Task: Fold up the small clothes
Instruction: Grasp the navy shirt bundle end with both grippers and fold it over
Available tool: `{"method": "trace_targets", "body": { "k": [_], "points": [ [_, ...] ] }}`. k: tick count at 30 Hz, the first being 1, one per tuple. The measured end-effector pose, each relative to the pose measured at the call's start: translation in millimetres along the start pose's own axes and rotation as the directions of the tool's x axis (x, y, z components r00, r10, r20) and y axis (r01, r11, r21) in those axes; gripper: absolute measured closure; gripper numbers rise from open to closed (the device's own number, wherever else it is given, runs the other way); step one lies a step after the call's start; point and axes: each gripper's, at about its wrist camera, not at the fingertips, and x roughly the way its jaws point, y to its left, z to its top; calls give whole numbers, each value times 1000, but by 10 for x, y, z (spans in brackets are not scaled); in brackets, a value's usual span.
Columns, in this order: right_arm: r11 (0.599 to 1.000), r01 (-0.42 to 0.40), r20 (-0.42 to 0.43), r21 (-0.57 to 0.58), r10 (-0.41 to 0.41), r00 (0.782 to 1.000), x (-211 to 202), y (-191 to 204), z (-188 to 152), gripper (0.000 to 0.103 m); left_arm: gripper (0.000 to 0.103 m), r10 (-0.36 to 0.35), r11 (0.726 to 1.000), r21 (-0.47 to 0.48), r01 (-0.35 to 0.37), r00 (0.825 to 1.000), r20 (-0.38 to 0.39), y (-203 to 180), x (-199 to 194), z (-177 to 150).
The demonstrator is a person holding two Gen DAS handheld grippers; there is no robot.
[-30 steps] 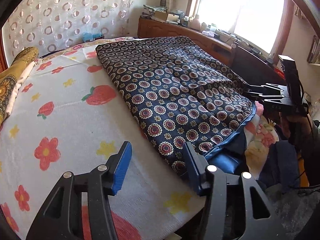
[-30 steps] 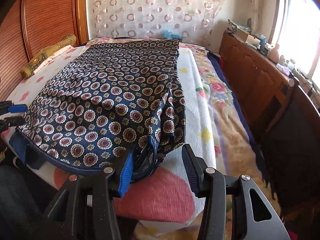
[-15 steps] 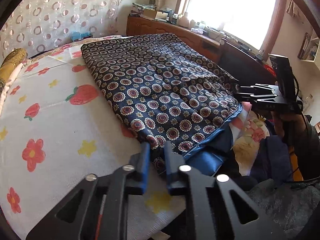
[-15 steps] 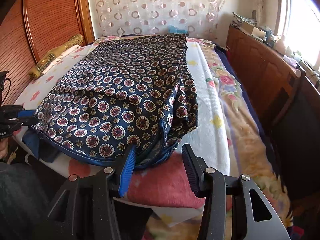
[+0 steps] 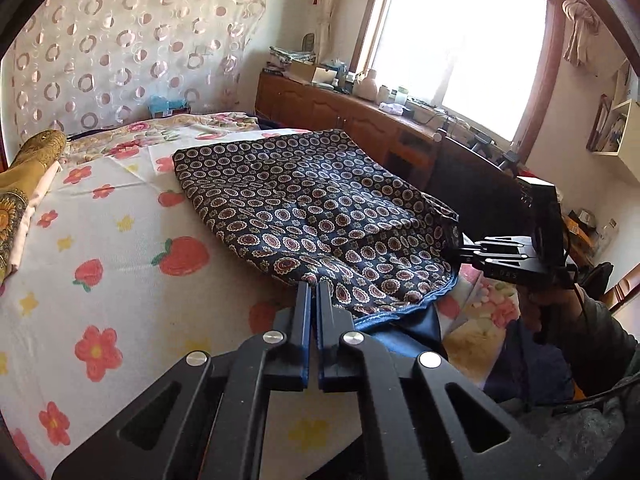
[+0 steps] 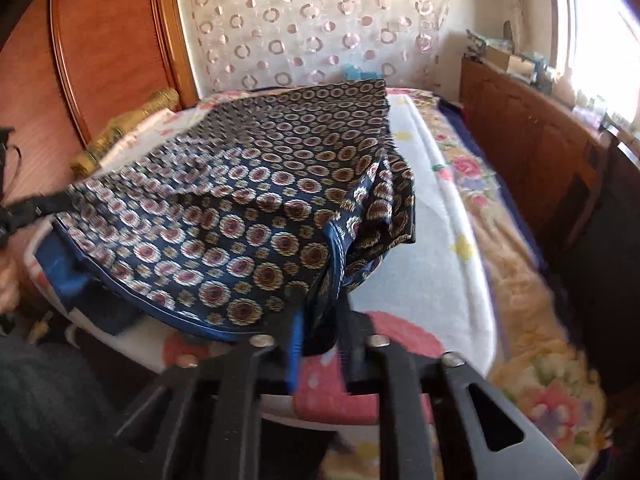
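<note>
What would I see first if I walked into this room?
You'd see the dark blue cloth with round flower rings spread across the bed, on a white sheet with red strawberries and flowers. At its near edge, the left tongs pinch one corner, and the right tongs are closing on the other. Behind is a bright window.

A bed [image 5: 120, 288] carries everything, spread with a white blanket [image 5: 132, 240] printed with red flowers, strawberries and yellow stars. A navy garment patterned with round medallions [image 5: 304, 208] lies on its right half, running from the near edge towards the far end, its near corners raised off the blanket. On the far left a gold-patterned pillow [image 5: 24, 176] rests by the wooden headboard [image 6: 108, 52], and a floral quilt [image 6: 520, 280] covers the bed's right side.
</note>
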Motion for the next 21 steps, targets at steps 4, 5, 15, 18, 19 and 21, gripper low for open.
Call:
{"method": "trace_targets", "body": {
  "k": [4,5,15,18,19,21],
  "points": [
    [996,-65,36,54,63,997,-23,-101,-14,97,100,6,1000,-18,-5,1000,18,31,-21,10],
    [995,-82,55,62,79,995,-50,-114,-3,98,100,9,1000,-22,-9,1000,26,43,-30,24],
    [987,-133,227,90,110,968,-266,-194,366,98,101,36,999,-20,-34,993,116,164,-81,406],
    [988,-132,256,79,108,960,-195,-231,573,98,101,49,999,-22,-47,990,135,279,-7,608],
    [988,-130,262,80,105,959,-155,-248,642,98,101,54,998,-27,-51,989,138,320,24,665],
    [990,-121,270,79,96,958,-55,-281,765,98,100,59,998,-43,-54,988,140,436,109,793]
  ]
}}
